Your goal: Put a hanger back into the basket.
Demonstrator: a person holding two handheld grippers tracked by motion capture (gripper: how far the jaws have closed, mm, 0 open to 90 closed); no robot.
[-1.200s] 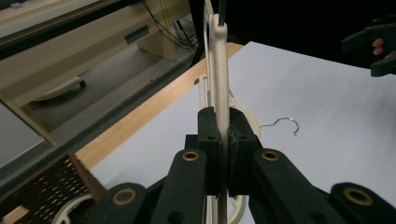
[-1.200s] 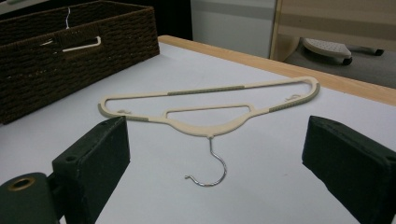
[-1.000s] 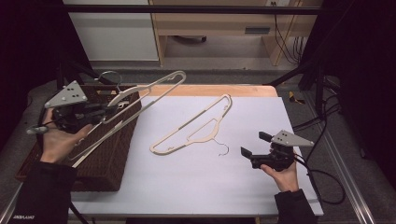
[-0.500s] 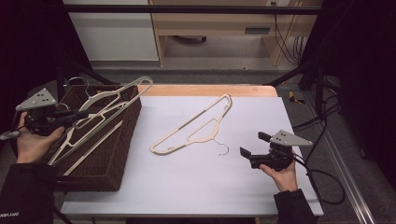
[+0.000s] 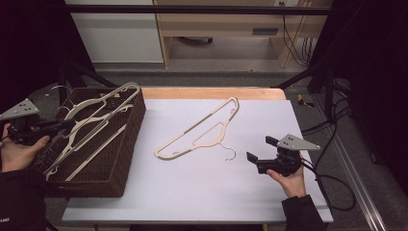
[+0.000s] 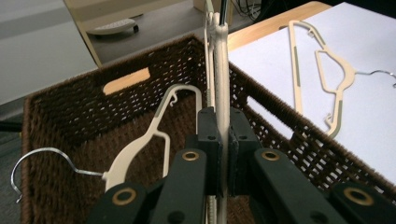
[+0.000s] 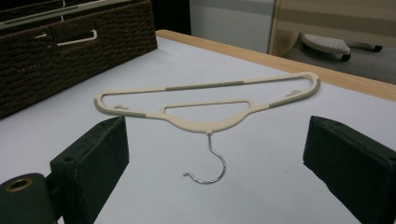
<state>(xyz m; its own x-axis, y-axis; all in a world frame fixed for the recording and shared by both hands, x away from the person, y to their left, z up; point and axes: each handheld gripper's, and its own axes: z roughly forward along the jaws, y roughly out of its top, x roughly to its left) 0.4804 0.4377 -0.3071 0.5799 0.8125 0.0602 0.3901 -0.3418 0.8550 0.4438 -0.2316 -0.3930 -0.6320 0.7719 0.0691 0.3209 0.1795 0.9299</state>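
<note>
My left gripper [image 5: 60,126] [image 6: 223,119] is shut on the edge of a cream plastic hanger [image 5: 130,86] [image 6: 222,56], holding it slanted over the brown wicker basket [image 5: 131,137] [image 6: 70,112]. Below it another cream hanger [image 6: 140,144] with a wire hook lies inside the basket. A third cream hanger [image 5: 202,130] [image 7: 205,125] [image 6: 295,60] lies flat in the middle of the white table top [image 5: 192,183], its wire hook [image 7: 212,172] towards my right gripper. That right gripper [image 5: 261,149] [image 7: 217,140] rests open just right of the hook, with nothing between its jaws.
The basket [image 7: 70,51] takes up the table's left side. A wooden strip [image 5: 211,93] runs along the far table edge. Cables [image 5: 332,183] trail off the right side. Beyond the table stand a cabinet and a wooden bench [image 5: 216,24].
My left hand has carried its hanger leftward and down, from above the basket's right rim to low over the basket. The right gripper and the table hanger have stayed put.
</note>
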